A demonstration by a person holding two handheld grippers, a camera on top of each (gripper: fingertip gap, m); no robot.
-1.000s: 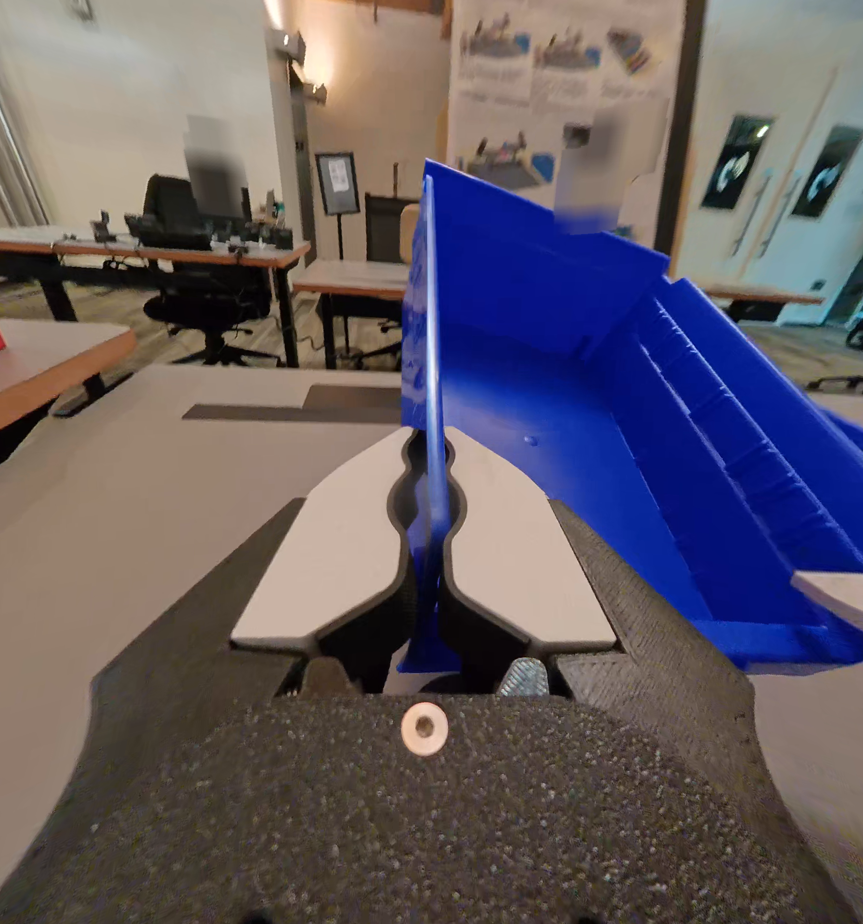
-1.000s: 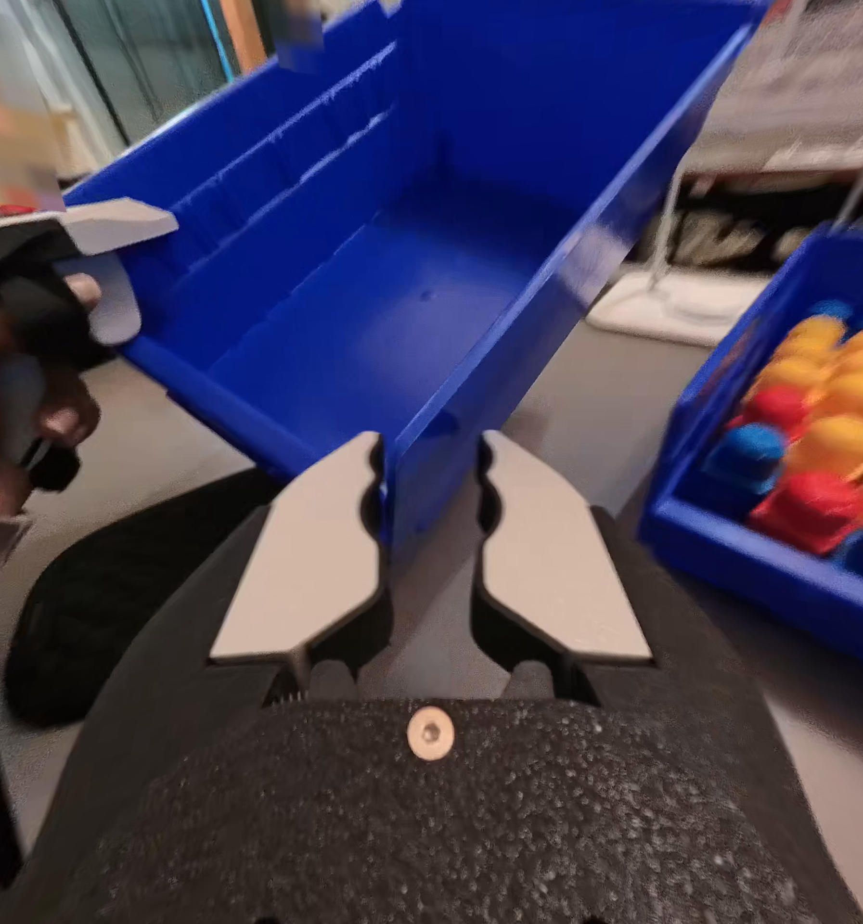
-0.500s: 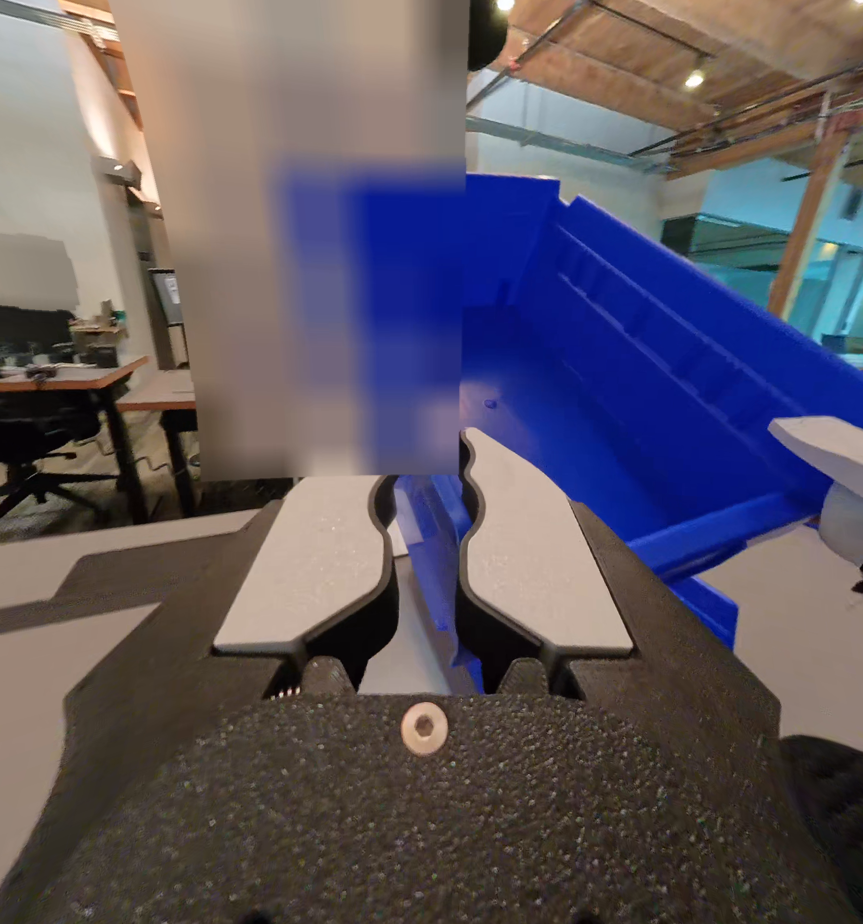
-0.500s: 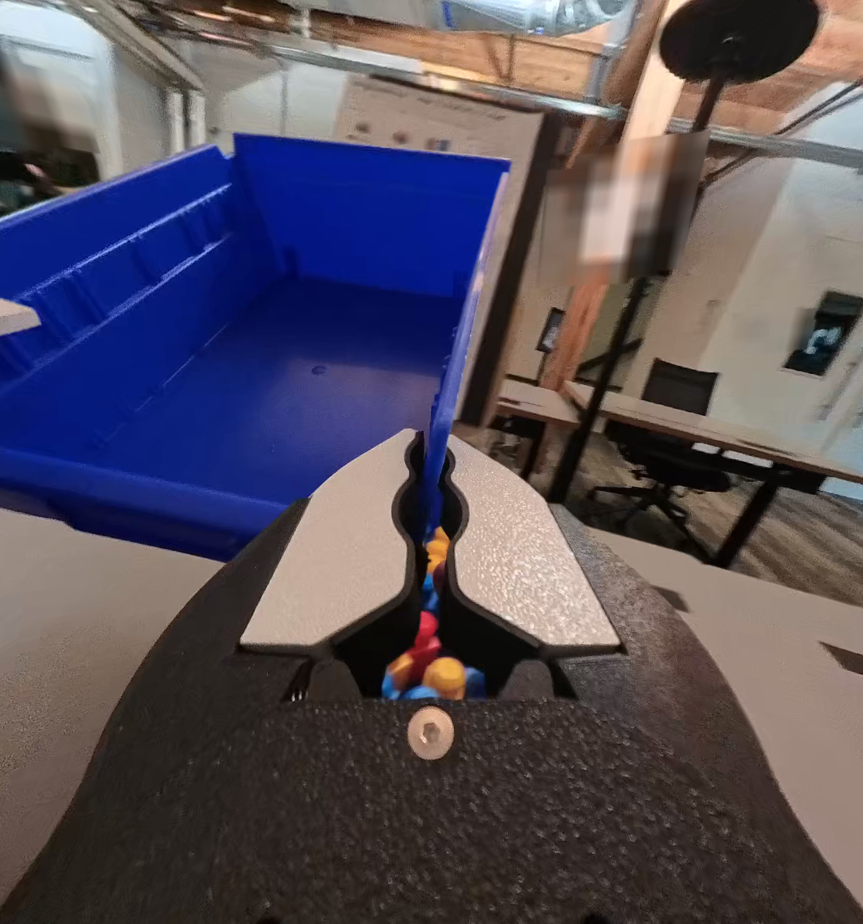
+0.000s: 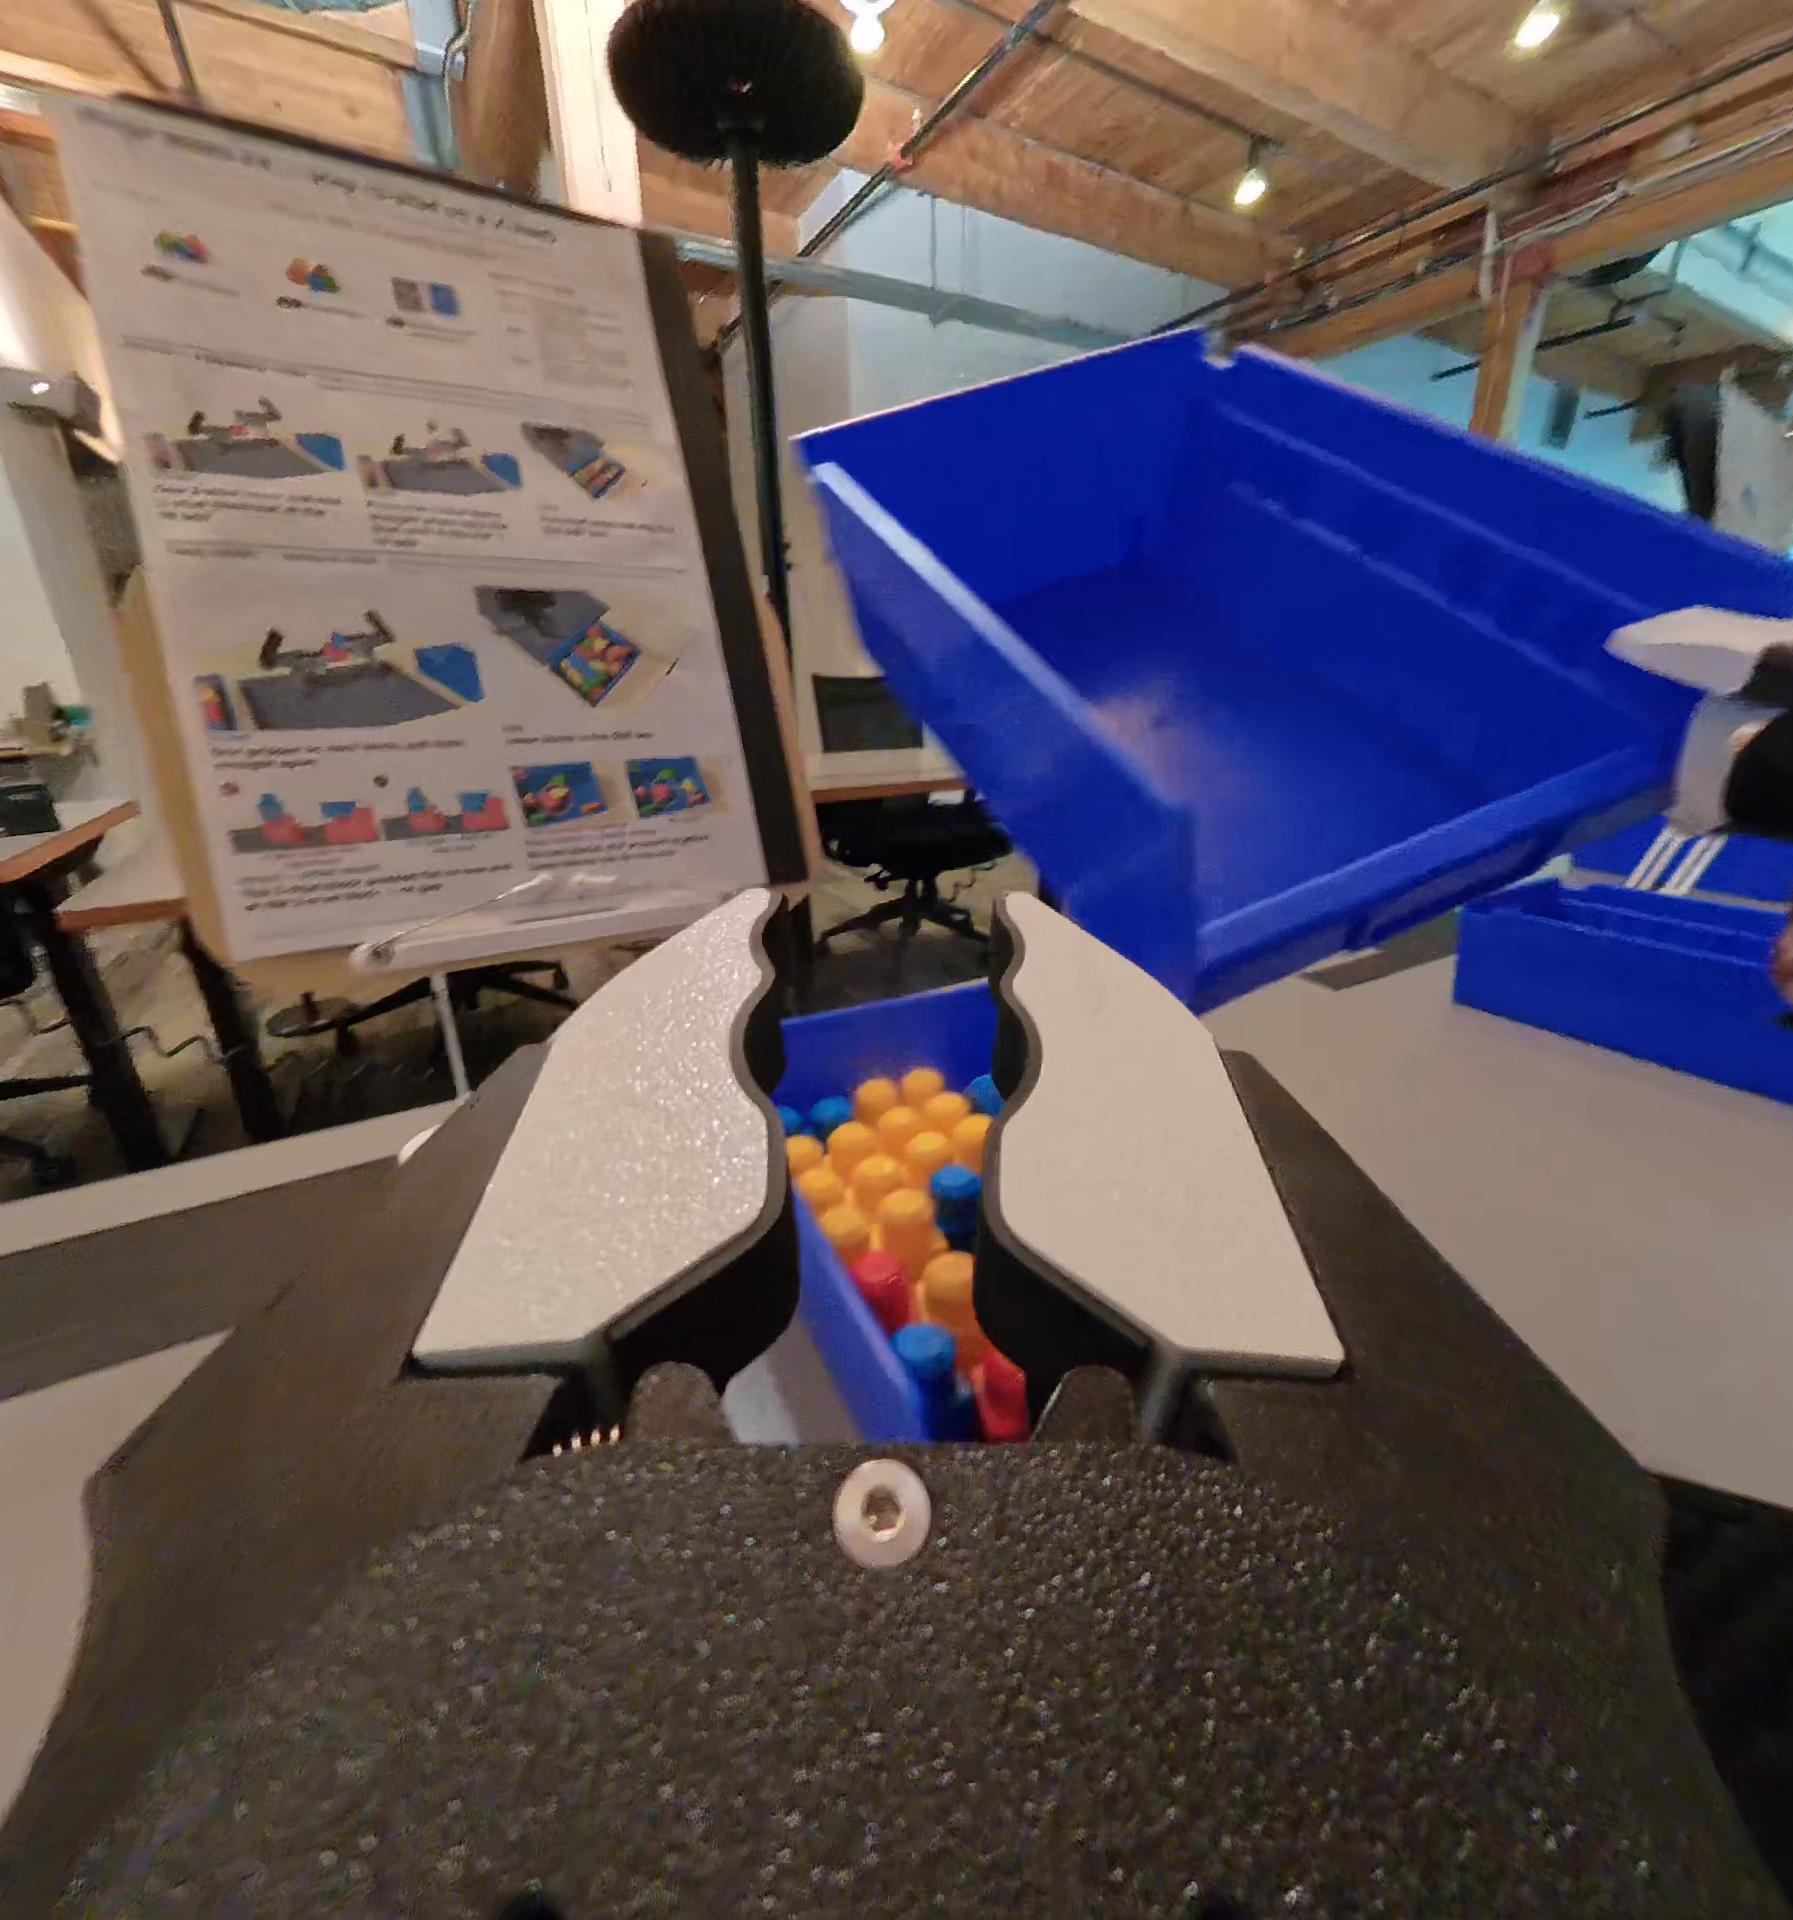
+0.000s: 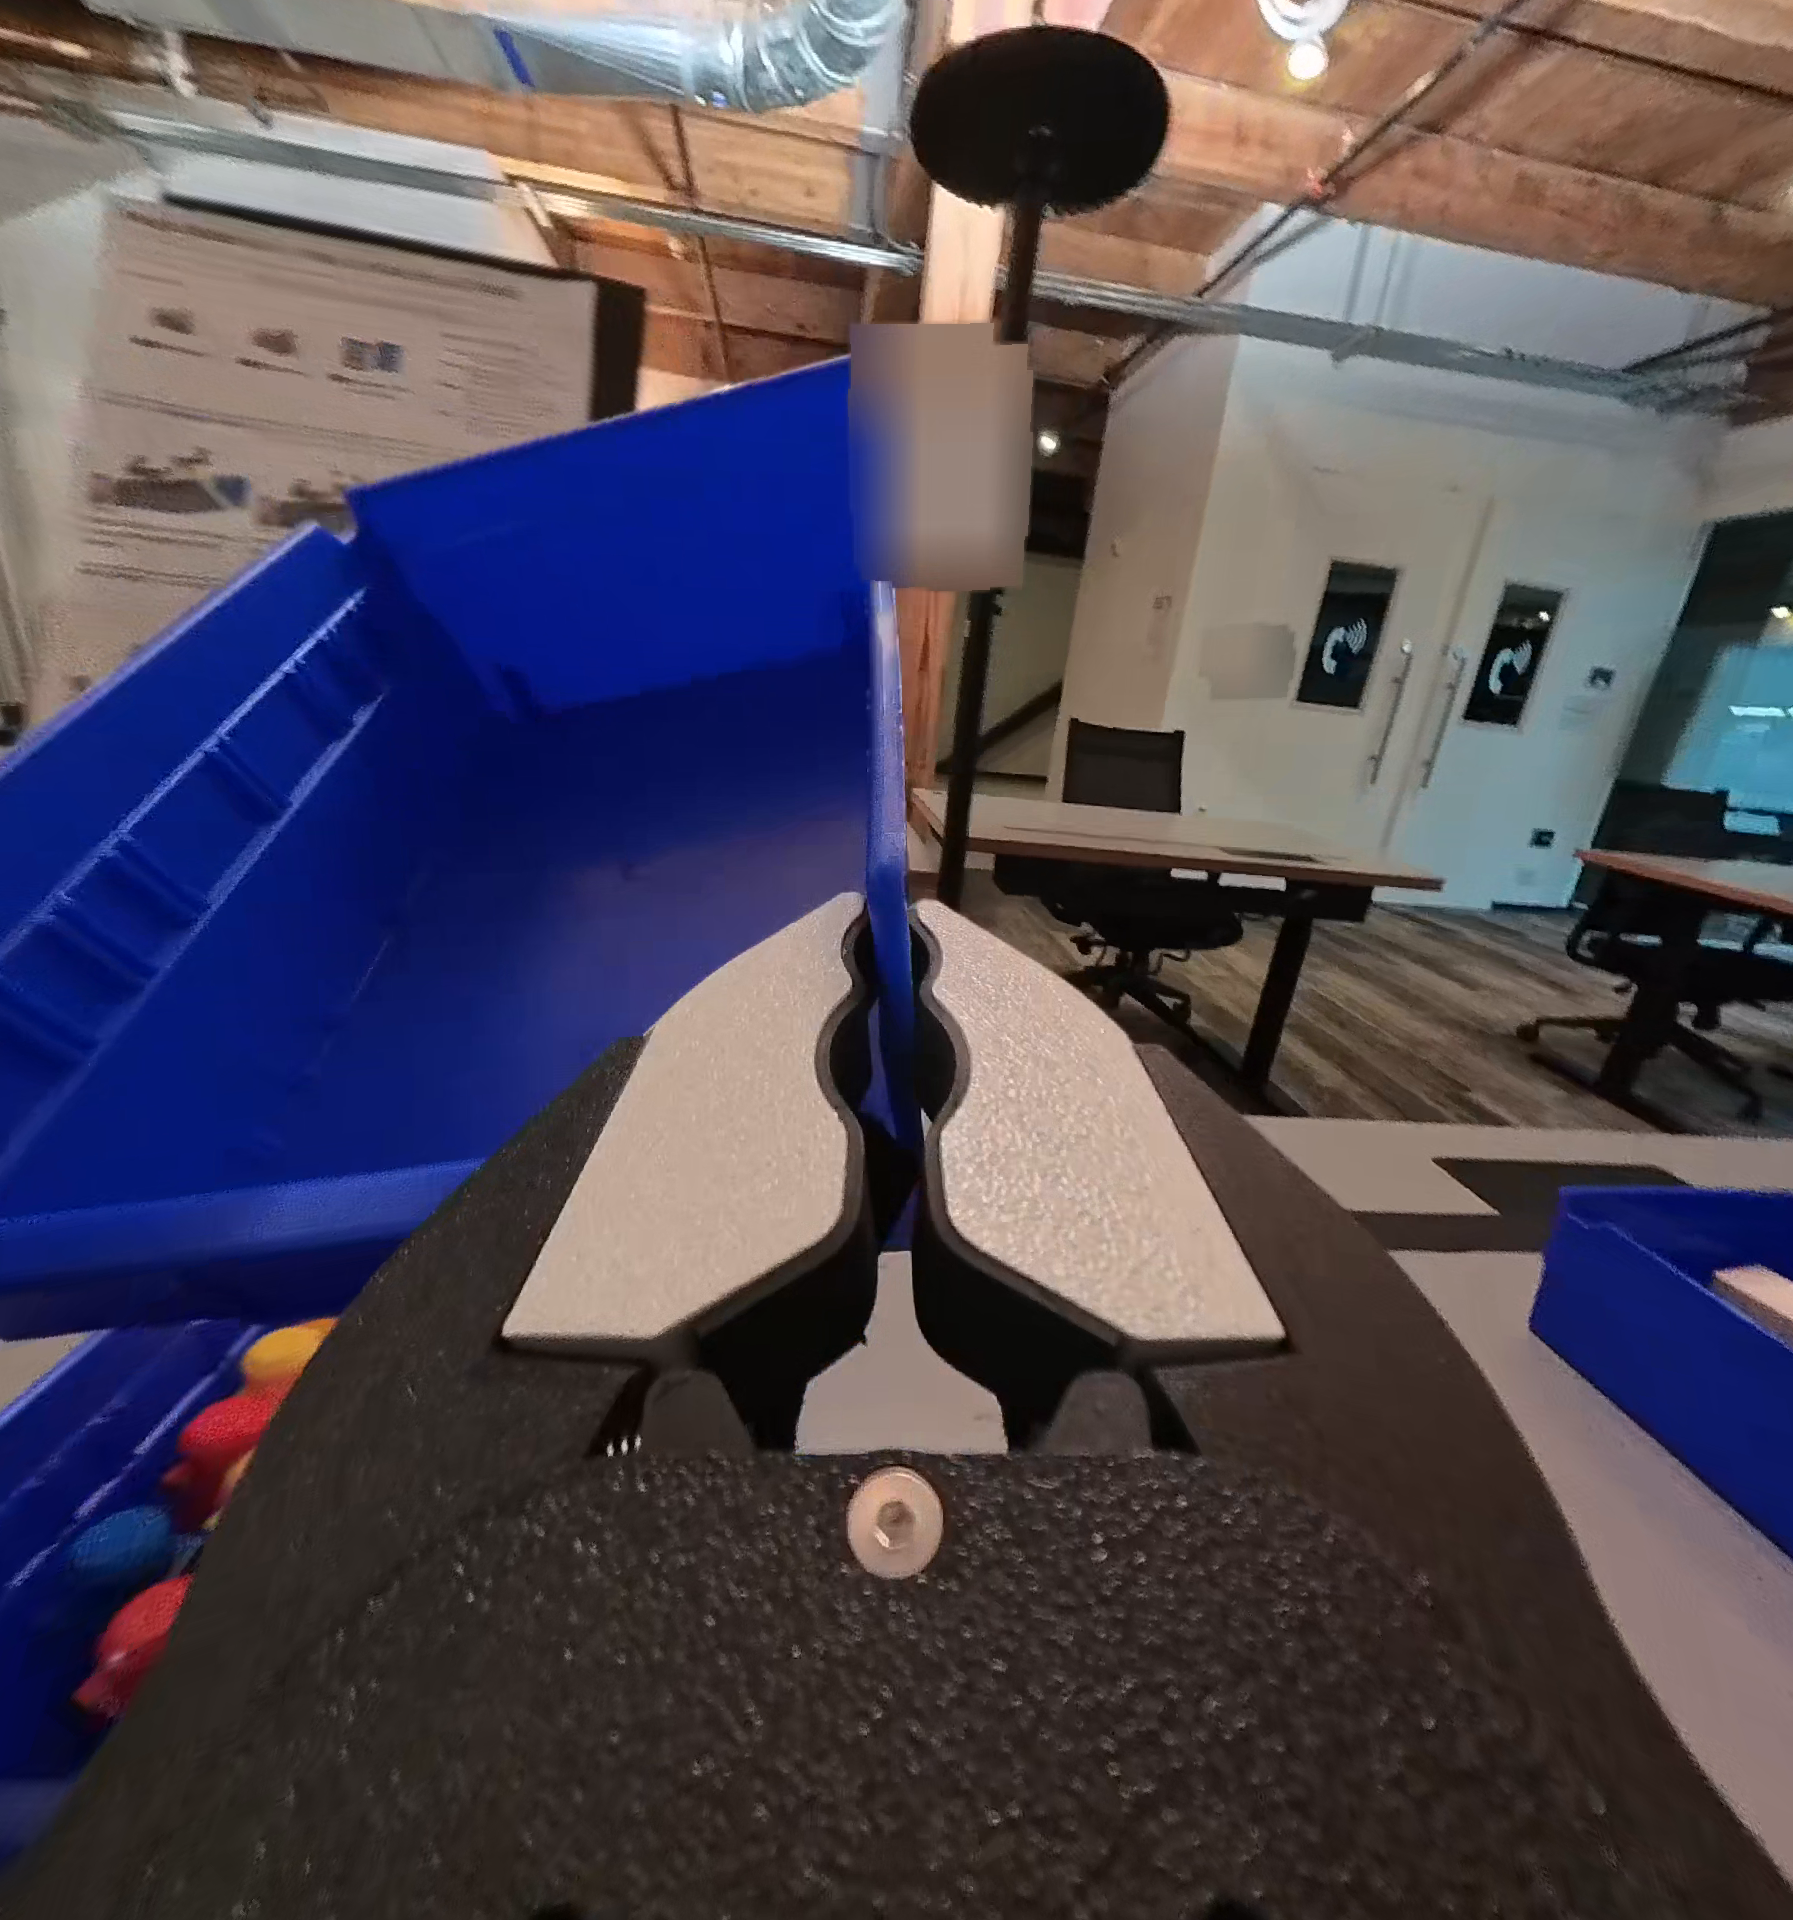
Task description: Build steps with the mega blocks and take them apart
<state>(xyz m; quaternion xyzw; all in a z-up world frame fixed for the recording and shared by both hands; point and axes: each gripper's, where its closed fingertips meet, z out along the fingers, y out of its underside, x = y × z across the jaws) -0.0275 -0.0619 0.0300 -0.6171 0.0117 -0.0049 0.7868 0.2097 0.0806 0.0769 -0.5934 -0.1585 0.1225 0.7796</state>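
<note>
My left gripper (image 5: 881, 914) is open and empty, just above a blue bin (image 5: 871, 1039) filled with orange, blue and red mega blocks (image 5: 902, 1153). My right gripper (image 6: 892, 920) is shut on the side wall of an empty blue bin (image 6: 456, 883) and holds it tilted in the air. In the left wrist view the empty bin (image 5: 1235, 675) hangs to the upper right, with the right gripper's finger (image 5: 1702, 649) at its edge. In the right wrist view the bin of blocks (image 6: 217, 1444) lies below the lifted bin, at the lower left.
A third, shallow blue bin (image 5: 1640, 987) sits on the grey table (image 5: 1494, 1195) to the right; it holds a pale flat piece (image 6: 1785, 1304). An instruction poster board (image 5: 404, 520) and a black stand pole (image 5: 757, 416) rise behind the block bin. About 30 cm separates my left fingertips from my right.
My left gripper let go of the empty bin's wall and opened over the block bin. My right gripper shut on the opposite wall and lifted the bin.
</note>
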